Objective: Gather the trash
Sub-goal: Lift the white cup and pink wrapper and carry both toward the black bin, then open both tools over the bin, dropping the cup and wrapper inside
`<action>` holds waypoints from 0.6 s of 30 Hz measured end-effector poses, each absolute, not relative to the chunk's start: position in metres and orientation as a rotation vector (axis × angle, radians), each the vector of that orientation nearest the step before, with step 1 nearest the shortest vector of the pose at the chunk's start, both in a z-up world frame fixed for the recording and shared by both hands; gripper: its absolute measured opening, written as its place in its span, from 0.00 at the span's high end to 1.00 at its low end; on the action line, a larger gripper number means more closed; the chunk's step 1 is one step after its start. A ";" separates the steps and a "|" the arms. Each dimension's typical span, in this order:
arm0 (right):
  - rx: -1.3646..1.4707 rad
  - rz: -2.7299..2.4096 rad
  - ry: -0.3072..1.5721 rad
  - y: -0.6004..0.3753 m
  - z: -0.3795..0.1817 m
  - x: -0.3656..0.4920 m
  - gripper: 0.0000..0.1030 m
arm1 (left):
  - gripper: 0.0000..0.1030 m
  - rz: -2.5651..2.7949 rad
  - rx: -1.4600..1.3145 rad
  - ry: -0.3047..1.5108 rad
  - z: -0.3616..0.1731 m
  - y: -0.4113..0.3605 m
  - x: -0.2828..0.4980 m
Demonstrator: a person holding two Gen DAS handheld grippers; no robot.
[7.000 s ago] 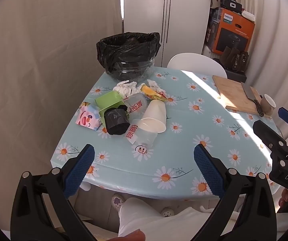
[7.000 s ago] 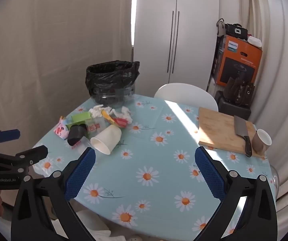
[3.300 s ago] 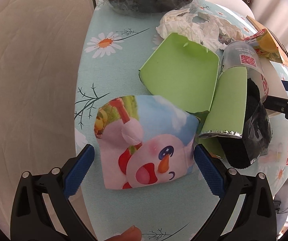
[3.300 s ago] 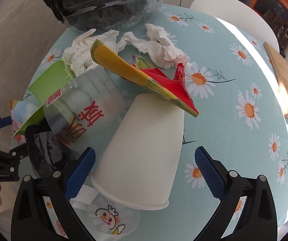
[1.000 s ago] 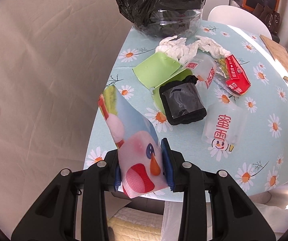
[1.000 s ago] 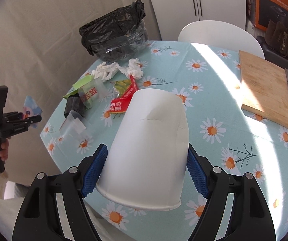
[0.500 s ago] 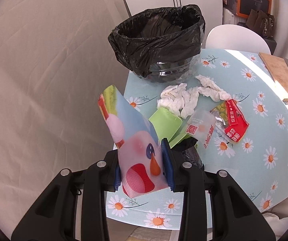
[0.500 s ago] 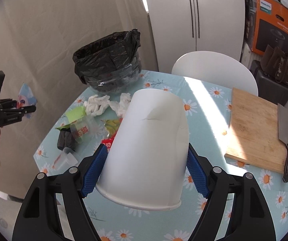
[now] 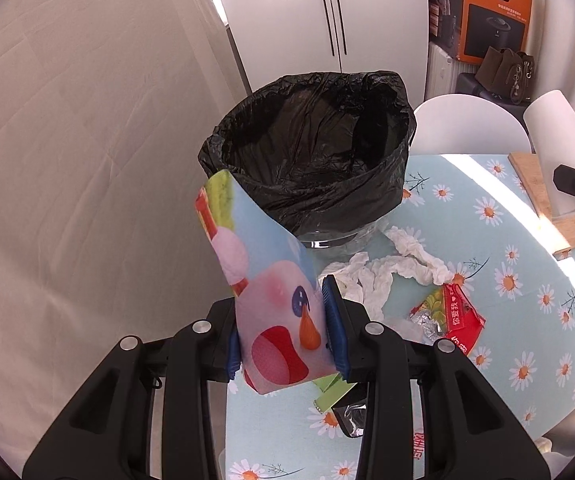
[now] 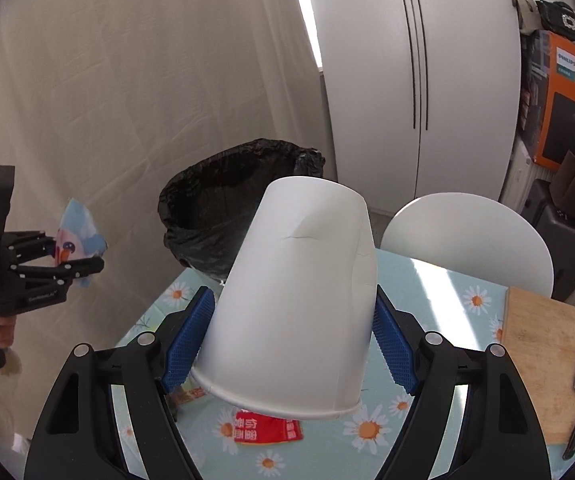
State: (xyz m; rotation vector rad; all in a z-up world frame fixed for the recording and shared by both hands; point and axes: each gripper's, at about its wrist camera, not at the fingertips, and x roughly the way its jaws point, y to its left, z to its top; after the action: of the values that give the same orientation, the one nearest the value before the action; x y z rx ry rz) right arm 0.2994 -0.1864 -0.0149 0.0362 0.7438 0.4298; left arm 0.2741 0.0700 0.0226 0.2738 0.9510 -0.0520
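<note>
Tabletop (image 9: 507, 320), daisy-print cloth: it sits lower and farther off in both wrist views than half a second ago, so both claws have risen. The black-lined trash bin (image 9: 311, 160) at its far edge now fills the centre of the left wrist view, its open mouth directly ahead of the left claw; before, it stood farther up the frame.

White paper cup (image 10: 295, 300): pinched sideways in the right claw (image 10: 287, 348), blue pads pressed on both sides, mouth toward the camera, a crease on its wall. Grip unchanged. The cup is off the tabletop and now overlaps the bin's right side in the right wrist view.

Snowman-print packet (image 9: 271, 292): clamped in the left claw (image 9: 285, 328), pads pressed nearly together on it, upper end reaching the bin's near rim in the left wrist view. Hold unchanged.

Left on the tabletop: crumpled white tissues (image 9: 391, 264) just in front of the bin, a red snack wrapper (image 9: 455, 320) beside them, a green carton (image 9: 333, 390) partly hidden below the claw.
</note>
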 end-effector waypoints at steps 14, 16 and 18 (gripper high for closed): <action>0.003 0.504 0.755 -0.134 0.001 0.396 0.29 | 0.65 -0.158 0.157 0.898 0.038 0.076 0.358; 0.016 0.544 0.765 -0.128 -0.001 0.410 0.29 | 0.65 -0.172 0.160 0.893 0.037 0.075 0.371; 0.007 0.567 0.766 -0.119 -0.001 0.423 0.29 | 0.65 -0.194 0.148 0.888 0.035 0.074 0.383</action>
State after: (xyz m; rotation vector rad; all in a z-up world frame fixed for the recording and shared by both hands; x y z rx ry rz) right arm 0.4231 -0.1188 -0.0013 0.0073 0.7664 0.5675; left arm 0.3829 0.0743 0.0353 0.1482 0.8877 -0.1939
